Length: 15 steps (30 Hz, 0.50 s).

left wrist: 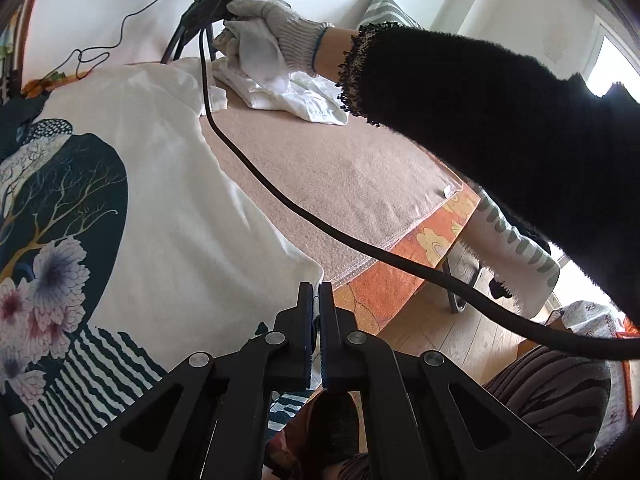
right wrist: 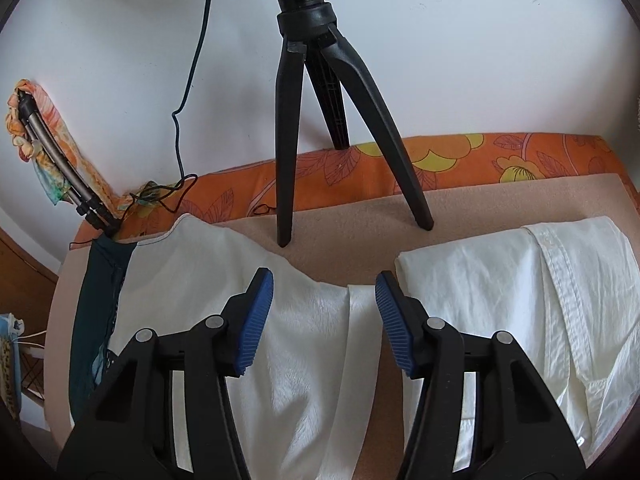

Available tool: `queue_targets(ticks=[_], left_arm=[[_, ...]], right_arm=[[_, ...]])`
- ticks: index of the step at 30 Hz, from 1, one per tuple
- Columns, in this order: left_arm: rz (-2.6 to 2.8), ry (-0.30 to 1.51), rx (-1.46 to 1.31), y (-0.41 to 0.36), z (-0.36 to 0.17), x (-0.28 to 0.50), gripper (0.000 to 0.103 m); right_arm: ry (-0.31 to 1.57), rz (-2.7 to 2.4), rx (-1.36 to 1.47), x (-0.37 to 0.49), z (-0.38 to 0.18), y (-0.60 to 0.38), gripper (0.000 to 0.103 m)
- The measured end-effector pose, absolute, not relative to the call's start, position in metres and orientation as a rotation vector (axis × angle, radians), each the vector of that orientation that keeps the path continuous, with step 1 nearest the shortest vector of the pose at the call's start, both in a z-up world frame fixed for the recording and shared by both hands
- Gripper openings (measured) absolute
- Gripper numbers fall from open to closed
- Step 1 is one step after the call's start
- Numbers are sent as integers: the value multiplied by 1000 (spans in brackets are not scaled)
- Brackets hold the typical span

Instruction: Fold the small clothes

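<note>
We judge the folding barely begun: the printed T-shirt point(left wrist: 168, 184) lies spread on the beige mat point(left wrist: 340, 184), while a white shirt point(right wrist: 520, 312) sits bunched right of the tripod point(right wrist: 316, 92). Our left gripper point(left wrist: 316, 300) is pinched shut at the T-shirt's corner; whether it holds cloth we cannot tell. Our right gripper point(right wrist: 324, 320) gapes over its sleeve. The tripod's legs and a black cable point(left wrist: 280, 196) across the mat crowd us.

white floral-print shirt point(left wrist: 168, 184), beige blanket point(left wrist: 340, 176)

left gripper point(left wrist: 316, 292): jaws pressed together | right gripper point(right wrist: 324, 320): jaws spread wide | right hand point(left wrist: 268, 28): gloved, arm outstretched
</note>
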<state>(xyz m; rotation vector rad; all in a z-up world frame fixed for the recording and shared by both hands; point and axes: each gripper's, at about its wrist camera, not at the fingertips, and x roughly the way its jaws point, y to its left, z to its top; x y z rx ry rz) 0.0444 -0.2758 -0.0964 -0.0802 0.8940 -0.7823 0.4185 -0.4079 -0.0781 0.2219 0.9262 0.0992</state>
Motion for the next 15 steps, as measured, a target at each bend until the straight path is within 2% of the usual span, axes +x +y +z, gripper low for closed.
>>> queue_targets(ticks=[12, 14, 15], left_arm=[[-804, 916, -148, -273, -99, 50, 1], [-806, 913, -153, -272, -98, 49, 1], [-805, 911, -155, -272, -97, 50, 1]], right_arm=[[1048, 38, 158, 458, -122, -408, 56], [1056, 28, 149, 459, -124, -408, 39], [1057, 27, 148, 459, -124, -408, 16]])
